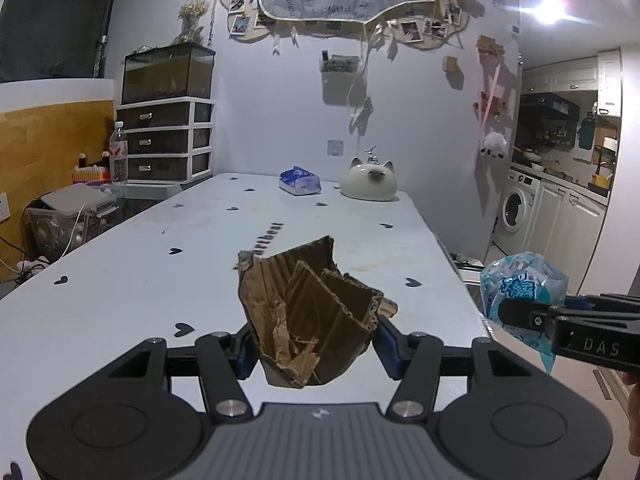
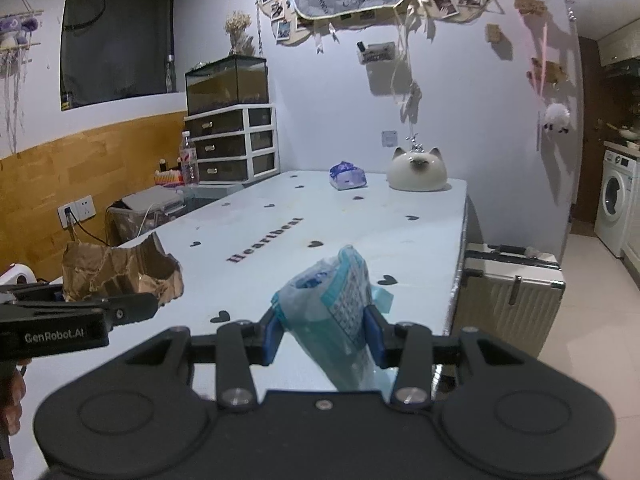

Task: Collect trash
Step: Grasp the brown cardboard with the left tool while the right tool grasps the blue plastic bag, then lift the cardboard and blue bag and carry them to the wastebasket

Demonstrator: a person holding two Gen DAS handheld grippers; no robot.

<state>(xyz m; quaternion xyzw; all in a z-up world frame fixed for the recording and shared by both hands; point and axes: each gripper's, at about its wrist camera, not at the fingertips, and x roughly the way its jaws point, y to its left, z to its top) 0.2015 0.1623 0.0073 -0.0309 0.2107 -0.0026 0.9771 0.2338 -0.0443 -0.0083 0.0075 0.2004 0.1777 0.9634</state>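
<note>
A torn, crumpled piece of brown cardboard (image 1: 312, 320) hangs above the near part of the white table (image 1: 120, 272), with my left gripper (image 1: 314, 346) shut on it from both sides. The same cardboard (image 2: 120, 272) shows at the left of the right wrist view, held by the left gripper (image 2: 100, 312). A light blue plastic wrapper (image 2: 340, 312) is pinched between the blue pads of my right gripper (image 2: 324, 340), above the table's near right part. In the left wrist view that wrapper (image 1: 520, 292) and the right gripper (image 1: 520, 312) sit at the right edge.
A blue tissue pack (image 1: 300, 181) and a white cat-shaped ceramic (image 1: 370, 182) stand at the table's far end. A drawer unit with a glass tank (image 1: 166, 136) and a water bottle (image 1: 118, 152) are to the left. A pale suitcase (image 2: 508, 292) stands beside the table's right edge.
</note>
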